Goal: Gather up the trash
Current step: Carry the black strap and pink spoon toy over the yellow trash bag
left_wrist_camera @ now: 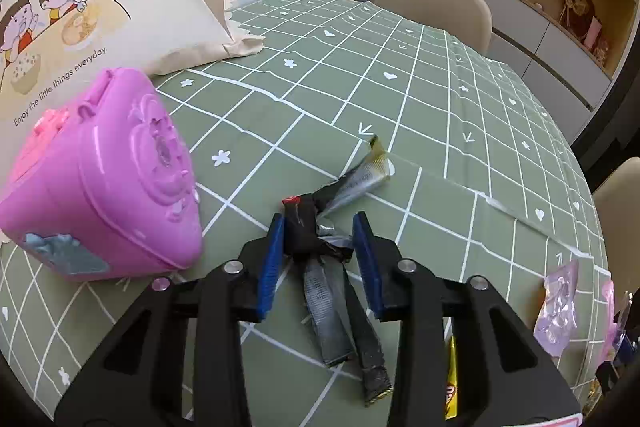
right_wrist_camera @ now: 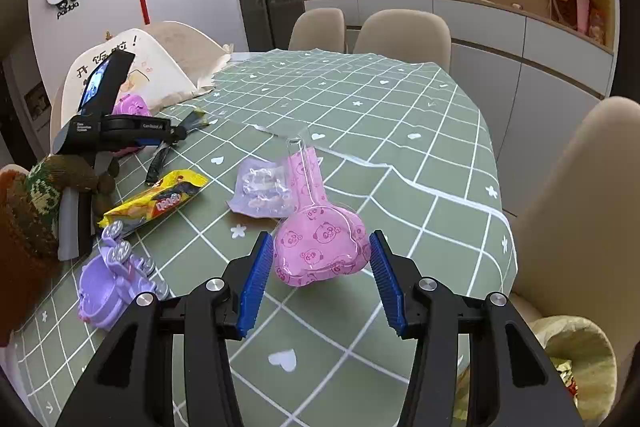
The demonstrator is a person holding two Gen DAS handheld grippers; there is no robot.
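Left wrist view: a pink toy case [left_wrist_camera: 100, 183] sits at left on the green checked surface [left_wrist_camera: 440, 99]. At lower centre the left claw [left_wrist_camera: 320, 247] clenches a bundle of dark wrappers [left_wrist_camera: 320, 247]. Right wrist view: the right claw [right_wrist_camera: 320, 267], released, brackets a pink panda-print packet [right_wrist_camera: 320, 247] at centre.

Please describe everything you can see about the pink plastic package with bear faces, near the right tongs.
The pink plastic package printed with bear faces is a glossy blister pack: a rounded, bulging pink part and a clear, narrower neck rising behind it. It lies on the green checked tablecloth, between the blue pads of the right tongs; no pad clearly presses on it. Its neck lies close beside a pale lilac plastic packet; contact is unclear.
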